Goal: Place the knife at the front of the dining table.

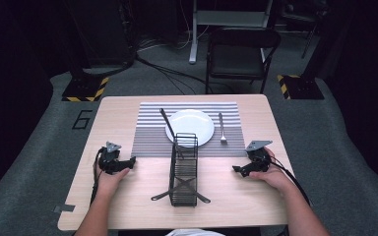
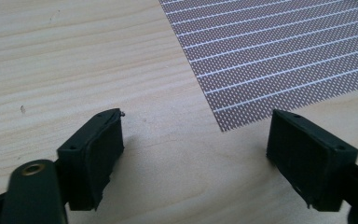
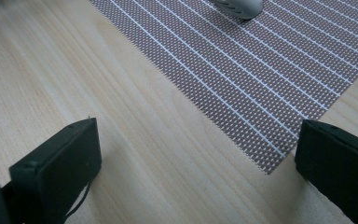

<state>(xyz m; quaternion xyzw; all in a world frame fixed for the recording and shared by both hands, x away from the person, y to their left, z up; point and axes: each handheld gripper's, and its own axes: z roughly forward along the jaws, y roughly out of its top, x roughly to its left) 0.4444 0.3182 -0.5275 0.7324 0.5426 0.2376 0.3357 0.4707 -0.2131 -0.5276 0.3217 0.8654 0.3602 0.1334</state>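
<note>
From the high view, a wire basket (image 1: 183,169) stands at the table's near middle, its far end touching the white plate (image 1: 190,127) on the striped placemat (image 1: 147,132); a fork (image 1: 222,129) lies right of the plate; a careless reach could likely tip the narrow basket; left gripper (image 1: 126,162) and right gripper (image 1: 239,170) rest either side. In the left gripper view, jaws gape wide, empty, near the mat's corner. In the right gripper view, jaws likewise wide, holding nothing.

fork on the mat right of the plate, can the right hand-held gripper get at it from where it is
Probably yes. The right hand-held gripper rests open on bare table, and the fork lies flat on the striped mat just ahead of it, apart from the plate. The wire basket stands off to its left.
</note>
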